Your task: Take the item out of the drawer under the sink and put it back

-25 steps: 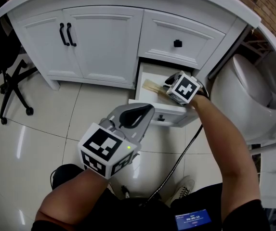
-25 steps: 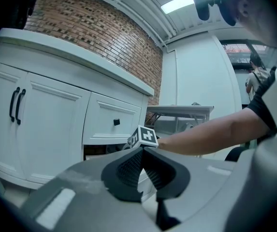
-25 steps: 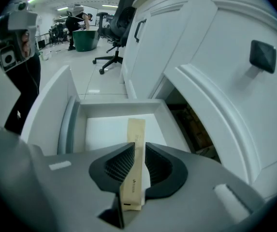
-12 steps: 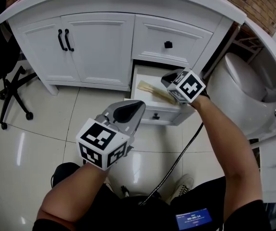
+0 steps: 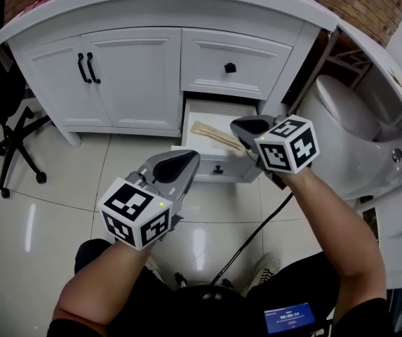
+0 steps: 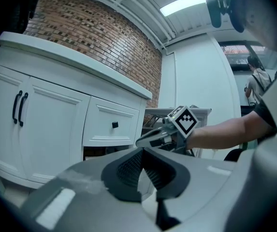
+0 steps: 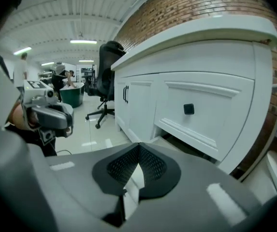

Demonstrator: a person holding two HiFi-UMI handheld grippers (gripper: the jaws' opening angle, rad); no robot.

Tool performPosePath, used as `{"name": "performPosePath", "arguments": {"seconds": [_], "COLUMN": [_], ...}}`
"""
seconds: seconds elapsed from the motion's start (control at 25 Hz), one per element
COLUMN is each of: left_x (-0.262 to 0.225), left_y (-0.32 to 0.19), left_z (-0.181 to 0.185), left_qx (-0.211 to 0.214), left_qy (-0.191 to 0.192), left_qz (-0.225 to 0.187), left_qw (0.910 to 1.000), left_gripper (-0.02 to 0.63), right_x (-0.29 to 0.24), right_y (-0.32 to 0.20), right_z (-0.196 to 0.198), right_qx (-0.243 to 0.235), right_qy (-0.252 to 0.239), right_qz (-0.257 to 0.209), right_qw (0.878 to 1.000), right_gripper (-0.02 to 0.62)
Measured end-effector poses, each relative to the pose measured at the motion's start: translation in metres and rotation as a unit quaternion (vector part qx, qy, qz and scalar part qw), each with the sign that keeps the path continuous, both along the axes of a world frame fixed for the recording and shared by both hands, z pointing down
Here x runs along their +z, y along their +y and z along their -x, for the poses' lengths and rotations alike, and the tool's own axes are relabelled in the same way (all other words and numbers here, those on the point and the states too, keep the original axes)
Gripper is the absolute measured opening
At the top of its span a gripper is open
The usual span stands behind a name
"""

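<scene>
One flat, pale-tan item [image 5: 213,135] lies aslant in the drawer [image 5: 218,167] (left gripper [image 5: 189,159], right gripper [image 5: 237,125]: jaws pressed together).

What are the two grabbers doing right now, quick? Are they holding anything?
Left gripper: closed, holding nothing.
Right gripper: closed, holding nothing.

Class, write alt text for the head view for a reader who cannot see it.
An open lower drawer of a white vanity holds a pale wooden item; the left gripper and right gripper, both shut, hover nearby.
</scene>
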State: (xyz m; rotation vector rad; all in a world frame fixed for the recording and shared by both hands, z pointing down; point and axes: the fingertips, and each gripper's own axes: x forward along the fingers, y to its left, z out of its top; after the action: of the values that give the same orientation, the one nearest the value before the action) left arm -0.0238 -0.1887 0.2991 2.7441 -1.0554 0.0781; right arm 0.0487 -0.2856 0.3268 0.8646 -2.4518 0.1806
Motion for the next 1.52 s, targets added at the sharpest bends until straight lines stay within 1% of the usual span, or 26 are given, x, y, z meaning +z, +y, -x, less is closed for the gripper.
{"name": "performPosePath", "arguments": {"seconds": [0.12, 0.32, 0.48, 0.64, 0.76, 1.0, 1.24, 1.52], "left_x": [-0.002, -0.003, -0.002, -0.003, -0.004, -0.001, 0.001, -0.004], "left_y": [0.0, -0.002, -0.002, -0.001, -0.001, -0.002, -0.002, 0.004], "left_z": [0.002, 0.004, 0.003, 0.001, 0.001, 0.001, -0.001, -0.001], "left_qx": [-0.001, -0.005, -0.004, 0.001, 0.003, 0.002, 0.001, 0.001], "left_qy": [0.003, -0.001, -0.001, 0.0, 0.002, -0.004, -0.012, -0.012], "left_qz": [-0.002, -0.006, -0.005, -0.006, -0.007, -0.004, -0.005, -0.011], "left_qw": [1.0, 1.0, 1.0, 1.0, 1.0, 1.0, 0.9999, 0.9999], "left_gripper": [0.006, 0.006, 0.006, 0.006, 0.006, 0.006, 0.006, 0.006], "right_x": [-0.021, -0.051, -0.064, -0.064, -0.054, -0.031, -0.035, -0.039], "right_y": [0.028, 0.062, 0.079, 0.088, 0.094, 0.099, 0.098, 0.107], "right_z": [-0.009, -0.028, -0.042, -0.053, -0.057, -0.065, -0.072, -0.069], "right_qx": [0.01, 0.027, 0.04, 0.053, 0.058, 0.071, 0.08, 0.073], "right_qy": [-0.046, -0.108, -0.126, -0.143, -0.15, -0.145, -0.144, -0.145], "right_qz": [0.008, -0.012, -0.032, -0.045, -0.044, -0.026, -0.038, -0.04], "right_qw": [0.999, 0.994, 0.991, 0.987, 0.986, 0.987, 0.986, 0.986], "right_gripper": [0.008, 0.008, 0.008, 0.008, 0.008, 0.008, 0.008, 0.008]}}
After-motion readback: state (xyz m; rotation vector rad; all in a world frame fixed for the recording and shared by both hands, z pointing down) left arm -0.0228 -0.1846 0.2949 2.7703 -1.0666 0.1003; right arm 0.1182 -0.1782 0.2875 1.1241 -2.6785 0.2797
